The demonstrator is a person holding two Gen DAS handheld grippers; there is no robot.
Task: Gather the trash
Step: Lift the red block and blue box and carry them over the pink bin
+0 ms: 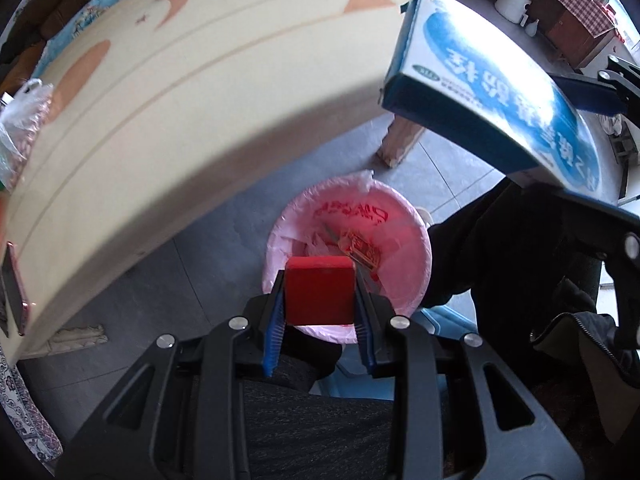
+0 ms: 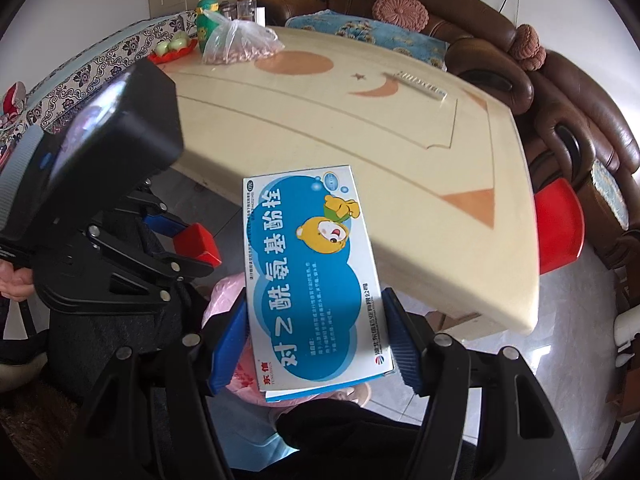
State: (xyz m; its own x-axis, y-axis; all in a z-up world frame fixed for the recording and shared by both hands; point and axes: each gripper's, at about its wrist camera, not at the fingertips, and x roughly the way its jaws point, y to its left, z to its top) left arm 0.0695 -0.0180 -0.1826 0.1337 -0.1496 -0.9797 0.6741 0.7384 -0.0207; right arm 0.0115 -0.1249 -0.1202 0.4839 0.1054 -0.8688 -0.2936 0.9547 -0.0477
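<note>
My left gripper (image 1: 320, 292) is shut on a small red box (image 1: 320, 294) and holds it just above the near rim of a bin lined with a pink bag (image 1: 404, 280); scraps lie inside the bin. My right gripper (image 2: 316, 340) is shut on a blue and white medicine box (image 2: 312, 276) with a cartoon bear, held in the air beside the cream table. That box also shows in the left wrist view (image 1: 500, 92), up right of the bin. The left gripper with the red box (image 2: 196, 244) shows in the right wrist view at left.
The cream table (image 2: 360, 136) carries a plastic bag of nuts (image 2: 240, 44), a green bottle (image 2: 206, 20), a fruit plate (image 2: 172, 50) and a blister strip (image 2: 420, 84). A brown sofa (image 2: 568, 120) and a red stool (image 2: 560, 232) stand beyond it. A phone (image 1: 14, 292) lies at the table edge.
</note>
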